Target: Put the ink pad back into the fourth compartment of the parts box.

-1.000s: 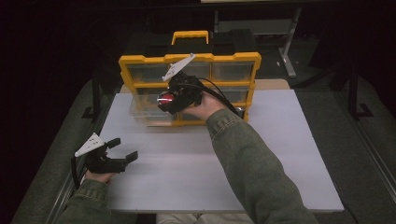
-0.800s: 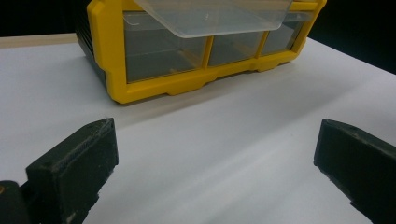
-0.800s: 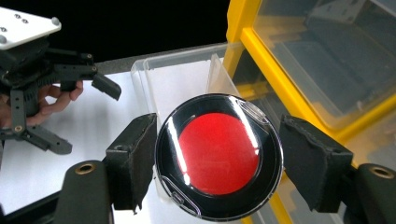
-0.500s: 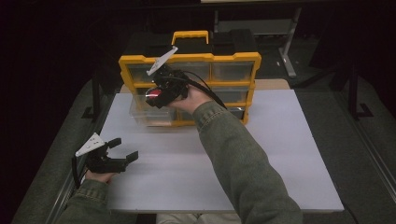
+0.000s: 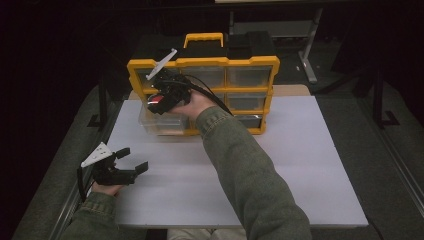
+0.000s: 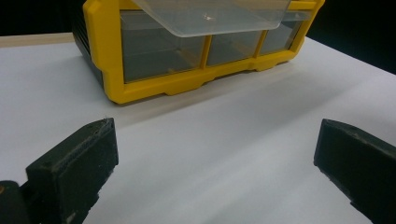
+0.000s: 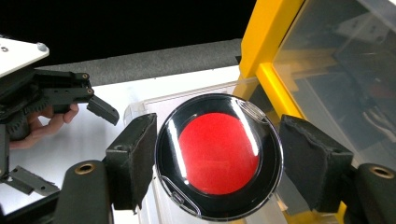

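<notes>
Fingers [image 7: 133,158] of the right gripper [image 7: 217,161] are clamped on a round black disc with a red centre [image 7: 218,155], one pad against each side of its rim. In the high view this right gripper [image 5: 161,100] is held over a clear drawer [image 5: 162,121] that stands pulled out from the lower left of the yellow organiser [image 5: 202,62]; the disc [image 5: 157,99] sits above the drawer's open top, and whether it touches the drawer cannot be told. The right gripper view shows the drawer's clear rim directly behind the disc and the organiser's yellow frame [image 7: 264,46] just to one side.

Left gripper [image 5: 131,161] rests low over the white tabletop [image 5: 300,165], well in front of the organiser and off its left corner. Its fingers [image 6: 77,170] are spread wide apart and hold nothing; between them lies bare tabletop, with the organiser [image 6: 105,56] and the protruding clear drawer [image 6: 210,18] beyond.
</notes>
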A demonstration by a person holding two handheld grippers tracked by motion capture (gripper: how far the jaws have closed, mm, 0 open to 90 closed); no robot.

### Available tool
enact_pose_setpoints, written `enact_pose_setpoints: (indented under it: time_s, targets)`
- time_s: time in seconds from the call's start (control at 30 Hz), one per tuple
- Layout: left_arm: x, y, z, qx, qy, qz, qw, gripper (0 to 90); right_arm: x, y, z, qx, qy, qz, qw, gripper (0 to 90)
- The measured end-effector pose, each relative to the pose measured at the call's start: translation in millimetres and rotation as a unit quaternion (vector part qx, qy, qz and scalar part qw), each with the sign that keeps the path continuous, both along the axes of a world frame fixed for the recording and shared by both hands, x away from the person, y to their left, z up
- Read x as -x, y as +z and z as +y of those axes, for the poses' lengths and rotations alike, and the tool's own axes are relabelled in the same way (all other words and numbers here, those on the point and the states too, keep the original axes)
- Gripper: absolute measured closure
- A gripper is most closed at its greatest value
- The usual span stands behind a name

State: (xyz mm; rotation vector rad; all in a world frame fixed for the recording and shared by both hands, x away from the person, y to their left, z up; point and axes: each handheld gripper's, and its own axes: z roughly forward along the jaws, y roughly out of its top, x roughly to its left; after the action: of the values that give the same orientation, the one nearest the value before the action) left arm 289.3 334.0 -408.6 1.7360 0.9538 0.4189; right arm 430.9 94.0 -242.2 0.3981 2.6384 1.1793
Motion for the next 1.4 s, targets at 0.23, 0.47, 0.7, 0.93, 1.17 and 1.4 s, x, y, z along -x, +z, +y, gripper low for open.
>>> enact_pose_setpoints:
  time_s: [0.23,0.47,0.7,0.93,1.17,1.4]
  targets:
    - [-0.1,-0.2,0.1,0.002,0.000,0.001,1.0000,0.0,-3.9,-6.0,4.3,0.020,-0.009,0.016,0.9996,21.0]
    - [-0.2,-0.3,-0.3,0.001,0.000,0.001,1.0000,0.0,2.3,0.9,-2.7,0.018,0.000,0.015,0.9997,4.2]
    - [0.3,-0.3,0.0,0.001,0.000,0.001,1.0000,0.0,10.7,4.4,-16.3,0.013,-0.004,0.007,0.9999,0.0]
    - [0.3,-0.5,-0.3,-0.003,-0.001,0.003,1.0000,0.0,16.8,4.7,-30.3,0.004,-0.009,0.005,0.9999,0.0]
    - [0.6,-0.5,-0.2,-0.004,0.000,0.004,1.0000,0.0,23.0,3.0,-50.4,-0.006,-0.018,0.000,0.9998,0.0]
    - [0.7,-0.6,-0.1,-0.004,0.001,0.005,1.0000,0.0,27.4,1.8,-66.5,-0.016,-0.024,-0.001,0.9996,0.0]
